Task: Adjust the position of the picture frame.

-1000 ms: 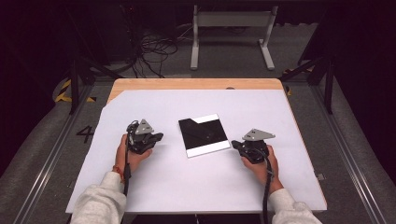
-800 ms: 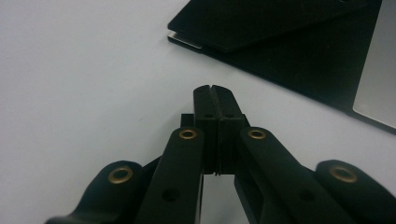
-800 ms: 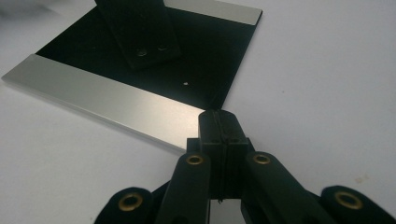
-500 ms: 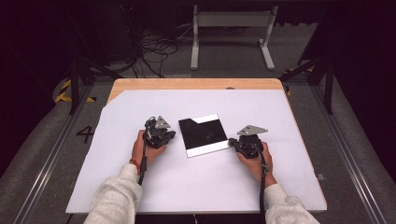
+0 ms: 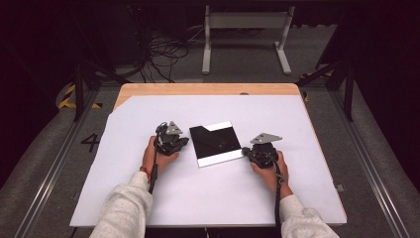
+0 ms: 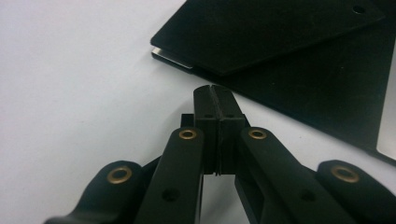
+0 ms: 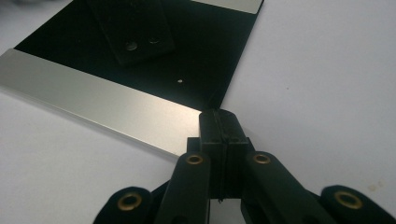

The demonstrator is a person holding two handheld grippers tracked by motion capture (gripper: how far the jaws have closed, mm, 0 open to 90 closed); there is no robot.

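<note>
High view: the black folder (image 5: 216, 145) lies mid-surface, toward my edge. My left claw (image 5: 184, 143) and right claw (image 5: 246, 152), both closed and empty, flank it. Next, I reckon, open to grip.

Premises present as a laboratory or test bay. A wooden table (image 5: 208, 89) under a white sheet (image 5: 297, 129) stands on grey flooring with metal floor rails (image 5: 44, 173), loose cables (image 5: 161, 49), hazard tape (image 5: 67, 96) and a dark surround.

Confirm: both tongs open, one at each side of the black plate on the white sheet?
Not open. Both tongs are shut: left tongs in the left gripper view, right tongs in the right gripper view. They do flank the black plate on the white sheet.
</note>
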